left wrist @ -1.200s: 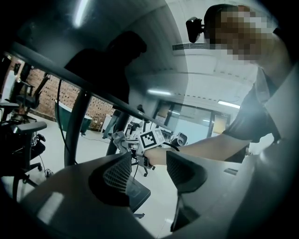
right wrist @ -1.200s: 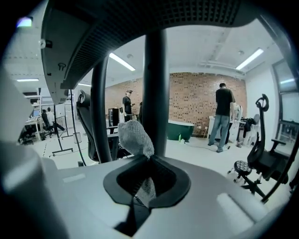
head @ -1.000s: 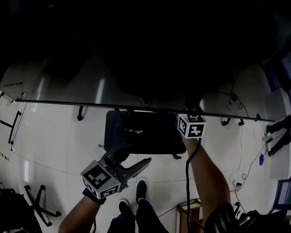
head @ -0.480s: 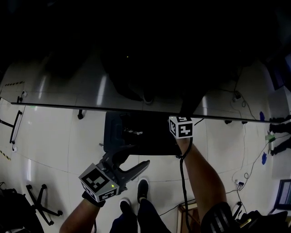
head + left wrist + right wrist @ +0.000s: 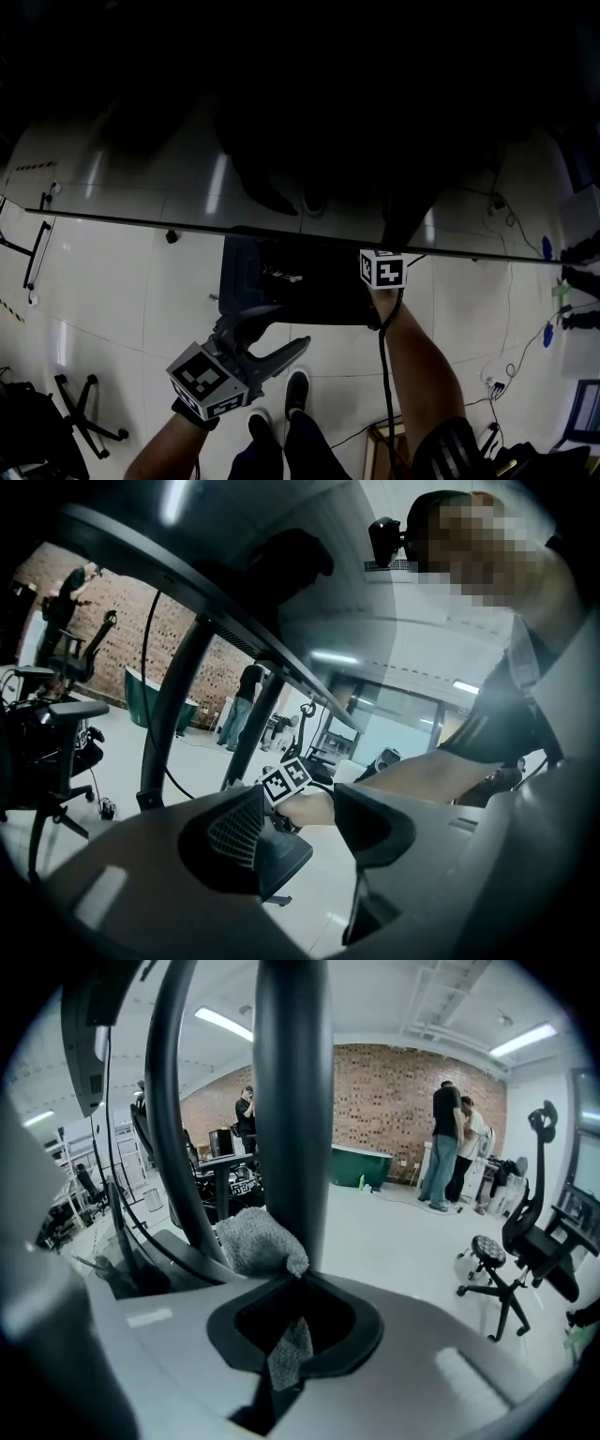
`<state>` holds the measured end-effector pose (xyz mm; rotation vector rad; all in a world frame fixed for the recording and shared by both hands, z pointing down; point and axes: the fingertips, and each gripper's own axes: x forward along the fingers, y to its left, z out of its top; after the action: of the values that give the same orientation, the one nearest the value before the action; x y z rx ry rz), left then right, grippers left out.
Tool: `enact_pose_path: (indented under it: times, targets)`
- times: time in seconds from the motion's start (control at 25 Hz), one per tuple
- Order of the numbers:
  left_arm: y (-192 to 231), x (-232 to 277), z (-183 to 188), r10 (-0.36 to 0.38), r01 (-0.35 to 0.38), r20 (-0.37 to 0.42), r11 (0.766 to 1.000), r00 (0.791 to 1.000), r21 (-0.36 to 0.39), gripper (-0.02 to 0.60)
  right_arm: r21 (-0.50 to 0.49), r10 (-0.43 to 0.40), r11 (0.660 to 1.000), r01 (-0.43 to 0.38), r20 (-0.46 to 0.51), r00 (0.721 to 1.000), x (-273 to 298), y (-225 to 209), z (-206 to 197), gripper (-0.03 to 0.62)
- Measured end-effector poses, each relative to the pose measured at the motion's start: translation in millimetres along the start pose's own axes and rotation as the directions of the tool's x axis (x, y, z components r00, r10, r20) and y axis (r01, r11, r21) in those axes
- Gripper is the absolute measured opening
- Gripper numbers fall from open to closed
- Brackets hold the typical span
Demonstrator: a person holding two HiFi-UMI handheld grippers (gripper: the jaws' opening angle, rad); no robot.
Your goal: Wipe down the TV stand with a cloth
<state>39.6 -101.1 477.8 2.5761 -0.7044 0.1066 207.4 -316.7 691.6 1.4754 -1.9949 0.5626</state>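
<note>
Two jaws of the right gripper (image 5: 298, 1283) are pressing together on a grey knitted cloth (image 5: 255, 1239), pinching a narrow fold of it. A short tail is hanging back behind the pads, and the larger wad is bunching up ahead of the tips. That wad is sitting just beside the round upright post of the dark metal TV stand (image 5: 292, 1101), close enough that it may be brushing the post, though contact is not certain. Seen from the head view, the hand is reaching down towards the stand's dark rectangular base (image 5: 309, 291), which is resting on the pale tiled floor (image 5: 122, 281) under the screen's thin top edge. The left gripper (image 5: 319, 822) is hanging lower and nearer the person, with its jaws standing apart and nothing between them. The cloth is looking light, limp and easily squashed, with a nubbly weave that should be gripping the pads well and dragging a little on smooth metal. It is not fragile, but a thin pinch could be tugged loose during a firm stroke. A fuller bite into the bunched middle would probably be holding better, leaving enough wad in front to wrap the rigid post.
</note>
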Motion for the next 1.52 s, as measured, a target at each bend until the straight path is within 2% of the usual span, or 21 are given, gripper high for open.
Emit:
enact_pose_path:
  times: [0.16,0.28,0.4,0.6,0.76,0.92,1.04,1.16,1.24,1.32,1.44,1.52]
  targets:
    - [0,-1,-2,0.007,-0.007,-0.001,1.0,1.0,-0.006,0.256,0.028,0.005,1.0,-0.005,0.013,1.0,-1,0,-1,0.017]
    - [1,-10,-2,0.019,-0.019,-0.003,1.0,1.0,-0.002,0.256,0.055,0.035,0.998,-0.04,0.087,0.996,-17,10,14,0.017]
    - [0,-24,3,0.04,-0.04,0.008,0.999,0.999,0.008,0.256,0.058,0.089,0.993,-0.101,0.178,0.98,-54,28,31,0.017]
    - [-1,-57,6,0.089,-0.089,0.025,0.996,0.996,0.005,0.256,0.035,0.16,0.984,-0.174,0.249,0.955,-118,76,38,0.017]
    - [-6,-85,4,0.128,-0.128,0.028,0.992,0.991,0.002,0.258,0.018,0.24,0.966,-0.258,0.303,0.922,-164,133,48,0.017]
    - [-9,-109,-5,0.151,-0.151,0.035,0.989,0.988,0.004,0.264,-0.012,0.336,0.937,-0.348,0.291,0.896,-182,199,53,0.017]
    - [-8,-125,-6,0.167,-0.167,0.049,0.986,0.985,-0.002,0.267,-0.055,0.369,0.928,-0.368,0.255,0.894,-174,239,55,0.017]
    - [2,-145,-11,0.213,-0.213,0.029,0.977,0.977,-0.014,0.27,-0.066,0.395,0.918,-0.39,0.214,0.893,-156,271,56,0.017]
    - [20,-150,-20,0.264,-0.263,-0.006,0.963,0.965,0.055,0.289,-0.033,0.425,0.903,-0.428,0.204,0.882,-150,284,60,0.017]
    - [36,-148,-27,0.311,-0.293,-0.057,0.933,0.949,0.209,0.342,-0.002,0.488,0.868,-0.497,0.185,0.853,-156,300,59,0.017]
    - [44,-133,-30,0.347,-0.253,-0.135,0.854,0.928,0.454,0.373,0.031,0.596,0.795,-0.606,0.153,0.789,-176,323,56,0.017]
    - [48,-124,-34,0.363,-0.209,-0.174,0.8,0.915,0.563,0.394,0.057,0.654,0.744,-0.666,0.141,0.743,-192,334,58,0.017]
